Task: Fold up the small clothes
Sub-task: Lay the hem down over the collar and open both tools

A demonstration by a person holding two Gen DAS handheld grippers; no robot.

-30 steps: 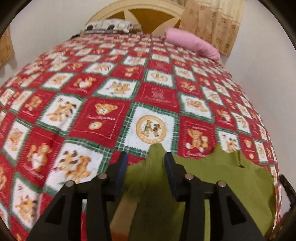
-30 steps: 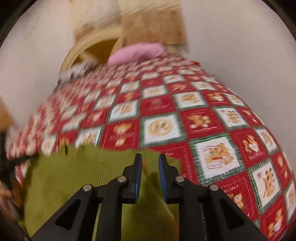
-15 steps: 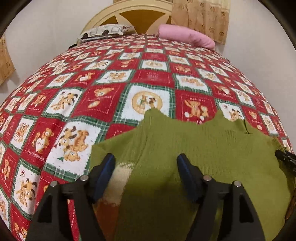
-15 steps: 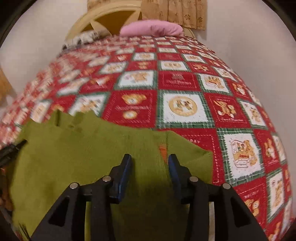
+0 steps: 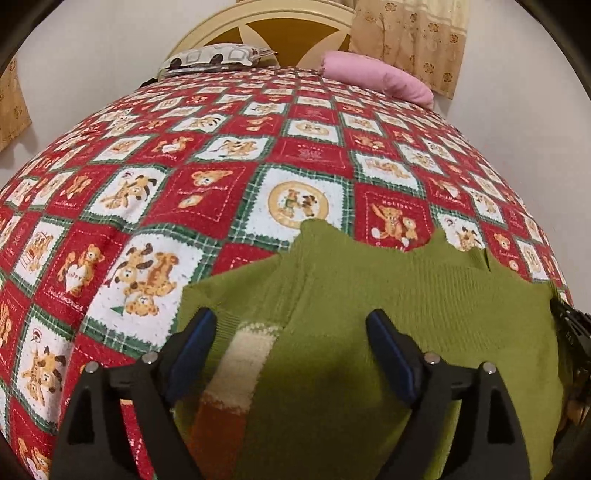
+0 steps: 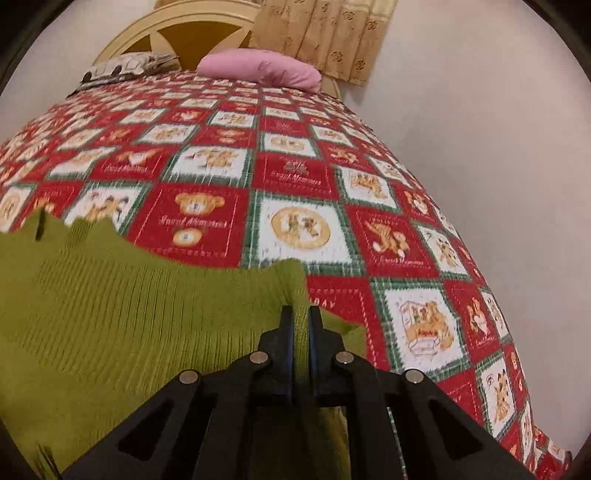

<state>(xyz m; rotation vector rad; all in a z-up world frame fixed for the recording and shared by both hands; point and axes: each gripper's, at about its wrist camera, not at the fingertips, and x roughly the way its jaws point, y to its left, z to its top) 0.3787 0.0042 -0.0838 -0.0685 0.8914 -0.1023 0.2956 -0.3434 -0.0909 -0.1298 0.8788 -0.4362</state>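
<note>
- Bed (image 5: 236, 173) covered by a red, white and green teddy-bear quilt (image 6: 295, 177).
- Green knit garment (image 5: 369, 317) lies on the quilt's near part.
- Pink pillow (image 5: 376, 77) and patterned pillow (image 5: 218, 57) lie at the quilt's far end, by the headboard (image 5: 288, 26).

Olive-green ribbed knit sweater (image 5: 388, 295) lies spread flat on the red, white and green teddy-bear patchwork quilt (image 5: 229, 162), at the near end of the bed; its far edge is uneven, with two raised points and a small notch; a cream and rust-orange striped band (image 5: 236, 373) shows at its left side; in the right wrist view the same garment (image 6: 122, 306) has a folded corner on its right, pinched upward.
</note>
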